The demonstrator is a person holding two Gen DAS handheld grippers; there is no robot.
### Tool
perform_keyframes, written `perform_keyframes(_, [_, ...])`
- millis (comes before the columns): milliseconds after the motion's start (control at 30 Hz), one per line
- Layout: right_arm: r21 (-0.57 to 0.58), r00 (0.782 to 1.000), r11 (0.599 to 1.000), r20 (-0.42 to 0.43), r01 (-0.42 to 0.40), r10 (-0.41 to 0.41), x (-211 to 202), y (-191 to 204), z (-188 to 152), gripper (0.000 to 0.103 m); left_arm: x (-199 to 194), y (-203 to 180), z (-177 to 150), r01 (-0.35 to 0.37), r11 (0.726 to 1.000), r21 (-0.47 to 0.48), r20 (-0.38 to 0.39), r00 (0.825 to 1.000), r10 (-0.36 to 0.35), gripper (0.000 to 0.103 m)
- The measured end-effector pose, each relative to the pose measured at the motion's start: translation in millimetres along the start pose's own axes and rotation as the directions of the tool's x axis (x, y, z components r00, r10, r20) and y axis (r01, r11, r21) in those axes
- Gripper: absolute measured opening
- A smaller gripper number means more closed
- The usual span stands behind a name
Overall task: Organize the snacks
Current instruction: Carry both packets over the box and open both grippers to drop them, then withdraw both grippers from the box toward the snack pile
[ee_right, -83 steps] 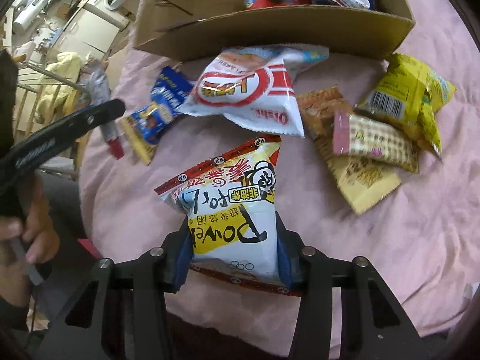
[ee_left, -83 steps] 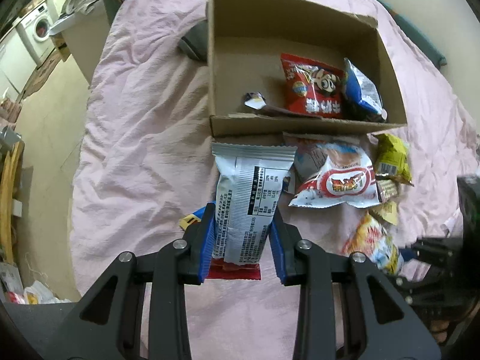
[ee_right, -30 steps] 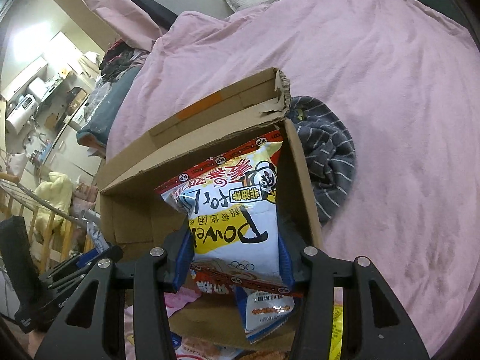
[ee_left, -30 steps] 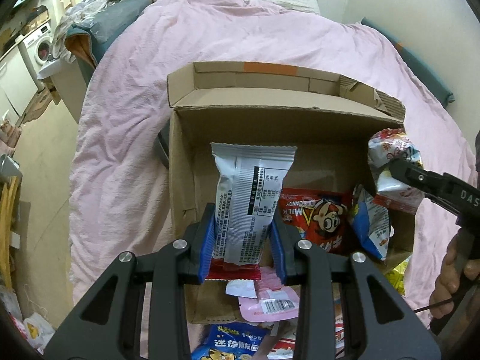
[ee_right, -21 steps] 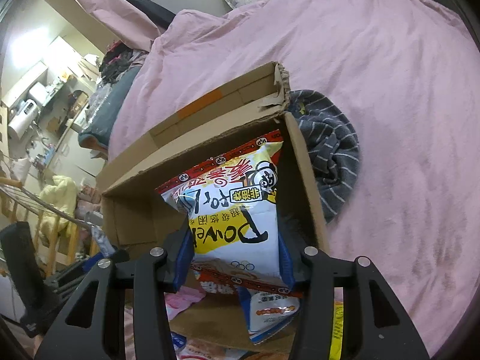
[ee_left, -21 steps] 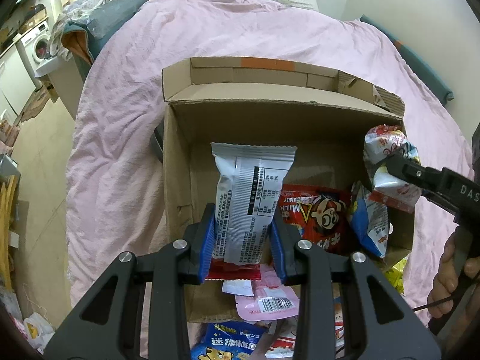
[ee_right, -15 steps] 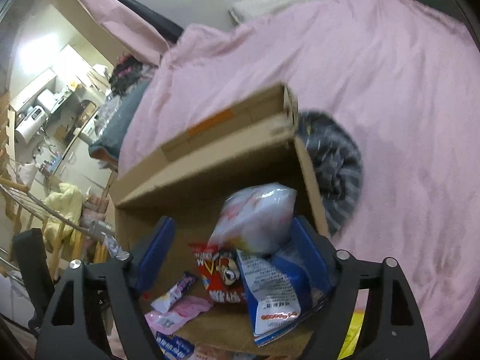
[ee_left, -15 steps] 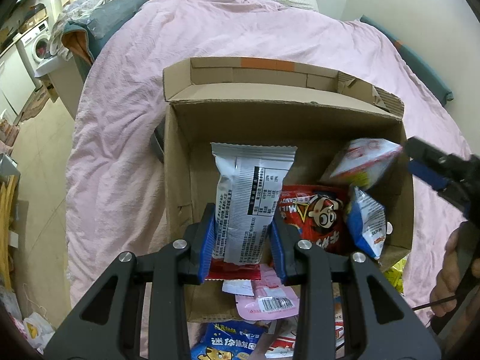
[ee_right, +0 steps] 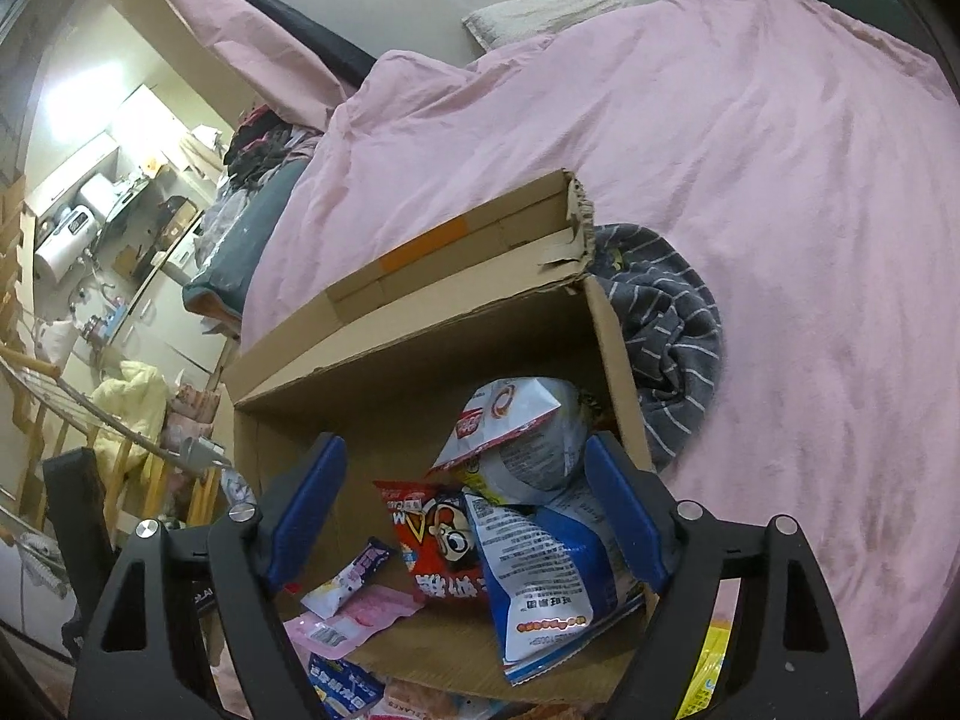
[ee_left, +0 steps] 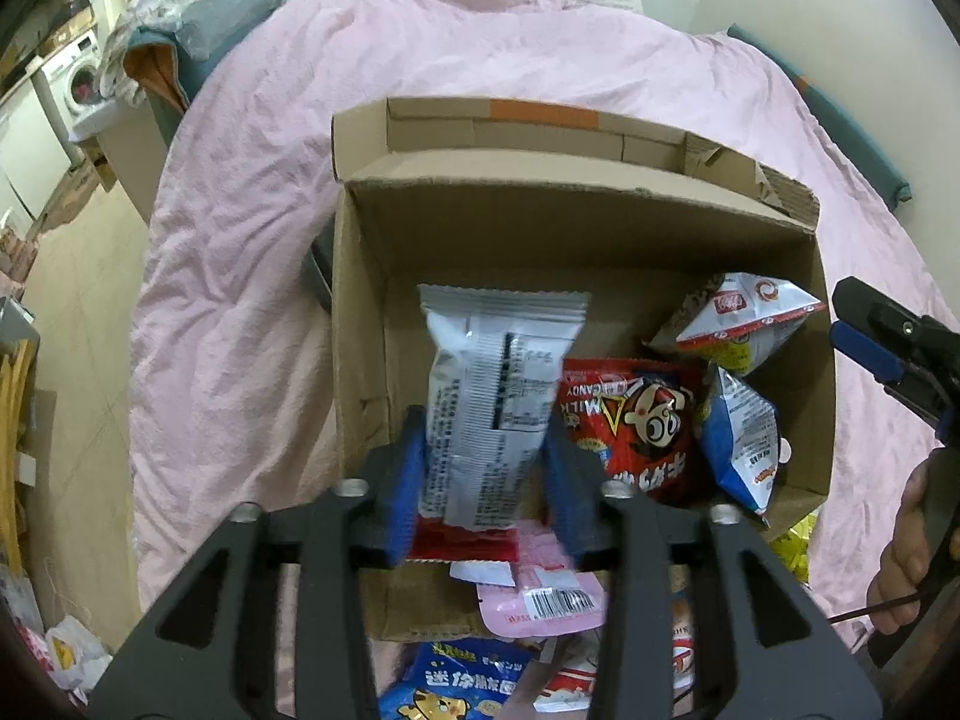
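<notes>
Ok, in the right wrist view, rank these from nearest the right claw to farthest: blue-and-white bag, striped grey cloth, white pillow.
1. Blue-and-white bag: between the right claw's open fingers, inside the cardboard box.
2. Striped grey cloth: just right of the box.
3. White pillow: at the bed's far end.

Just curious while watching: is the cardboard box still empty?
No. The box already holds several snacks, among them a red bag and a blue and white bag.

Snack packets (ee_right: 528,576) lie in the box (ee_right: 420,324) on the bed (ee_right: 780,180).
</notes>
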State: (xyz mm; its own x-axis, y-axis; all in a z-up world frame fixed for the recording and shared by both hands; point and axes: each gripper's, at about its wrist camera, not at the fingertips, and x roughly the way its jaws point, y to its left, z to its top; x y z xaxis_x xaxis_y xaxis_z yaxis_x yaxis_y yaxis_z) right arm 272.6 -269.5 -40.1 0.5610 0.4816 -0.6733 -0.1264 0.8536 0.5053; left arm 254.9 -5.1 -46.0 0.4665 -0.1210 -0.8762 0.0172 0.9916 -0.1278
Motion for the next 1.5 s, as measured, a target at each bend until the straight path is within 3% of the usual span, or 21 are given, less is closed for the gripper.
perform_keyframes(33, [-0.005,1.000,1.000,0.000,0.001,-0.001,0.1,1.3,-0.5,0.084,-0.1,2.4,0.1,0.005,1.000,-0.016,-0.003,1.000,-0.005,0.064])
perform_keyframes(67, [-0.010,1.000,1.000,-0.001,0.002,-0.002,0.7,2.2,-0.1,0.084,-0.8,3.9,0.0,0.008,1.000,-0.026,0.002,1.000,-0.008,0.071])
perform_keyframes(100, [-0.016,1.000,1.000,-0.003,0.002,-0.002,1.3,3.5,0.1,0.084,-2.1,4.8,-0.2,0.008,0.999,-0.035,0.012,1.000,-0.007,0.072])
perform_keyframes(700, [-0.015,1.000,1.000,0.002,0.020,-0.020,-13.8,3.1,-9.2,0.084,-15.2,3.9,-5.6,0.003,1.000,-0.025,0.041,0.999,-0.002,0.073])
perform_keyframes(1200, [0.000,0.998,0.998,-0.036,0.060,-0.060,-49.5,3.9,-61.5,0.084,-59.6,20.4,-39.8,-0.023,1.000,0.015,0.097,0.995,0.022,0.073])
perform_keyframes(1333, [0.014,0.996,0.998,-0.061,0.064,-0.063,-55.9,5.3,-79.3,0.084,-62.3,21.6,-55.5,-0.027,0.998,0.062,0.054,0.998,0.023,0.073])
perform_keyframes(1500, [0.006,0.994,0.998,-0.092,0.065,-0.064,-59.5,7.9,-98.0,0.084,-40.7,19.1,-85.4,-0.048,0.986,0.158,-0.084,0.995,0.062,0.073])
